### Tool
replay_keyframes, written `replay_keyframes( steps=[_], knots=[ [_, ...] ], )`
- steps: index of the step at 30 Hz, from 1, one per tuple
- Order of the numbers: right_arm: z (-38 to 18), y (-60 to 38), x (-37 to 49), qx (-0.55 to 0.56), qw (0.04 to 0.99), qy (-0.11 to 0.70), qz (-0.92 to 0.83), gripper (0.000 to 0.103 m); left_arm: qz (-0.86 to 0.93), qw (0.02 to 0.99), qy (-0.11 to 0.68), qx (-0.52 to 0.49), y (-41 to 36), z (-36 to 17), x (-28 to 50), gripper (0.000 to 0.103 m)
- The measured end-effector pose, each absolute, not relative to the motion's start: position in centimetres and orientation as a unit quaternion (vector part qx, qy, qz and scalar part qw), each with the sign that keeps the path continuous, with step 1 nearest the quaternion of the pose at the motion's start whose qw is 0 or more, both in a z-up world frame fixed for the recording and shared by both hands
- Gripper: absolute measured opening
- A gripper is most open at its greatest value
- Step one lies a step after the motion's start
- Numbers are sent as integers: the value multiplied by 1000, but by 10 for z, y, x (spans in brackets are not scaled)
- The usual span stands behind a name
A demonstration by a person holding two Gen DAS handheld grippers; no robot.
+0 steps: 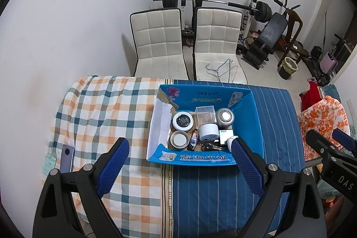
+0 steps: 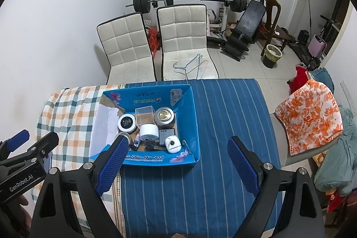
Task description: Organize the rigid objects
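Observation:
A blue cardboard box [image 1: 256,117] [image 2: 193,117] stands on the table and holds several objects: a clear plastic cube [image 1: 205,114], a steel tin [image 1: 225,118], a white jar with a black lid [image 1: 183,121], a white roll [image 1: 208,132], a round metal lid [image 1: 179,140], keys [image 1: 210,146] and a white egg-shaped gadget [image 2: 173,143]. My left gripper [image 1: 179,148] is open and empty, held above the table in front of the box. My right gripper [image 2: 177,145] is open and empty, in front of the box and to its right.
A phone [image 1: 68,157] lies at the left edge of the checked cloth [image 1: 100,108]. A striped blue cloth [image 2: 223,126] covers the right half of the table. Two white chairs [image 1: 156,41] stand behind. A chair with an orange floral cloth [image 2: 310,117] stands at right.

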State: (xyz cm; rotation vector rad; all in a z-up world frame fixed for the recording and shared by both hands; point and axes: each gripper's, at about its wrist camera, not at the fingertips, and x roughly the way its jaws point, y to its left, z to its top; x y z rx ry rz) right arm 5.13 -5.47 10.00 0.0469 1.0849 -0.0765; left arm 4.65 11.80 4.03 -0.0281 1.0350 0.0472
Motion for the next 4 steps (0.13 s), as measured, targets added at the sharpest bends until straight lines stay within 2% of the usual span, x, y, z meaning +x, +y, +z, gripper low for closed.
replay_keyframes(
  steps=[4],
  knots=[
    [102,-55,51,23,856,514,-37,93,21,873,487,-15,118,46,46,94]
  ],
)
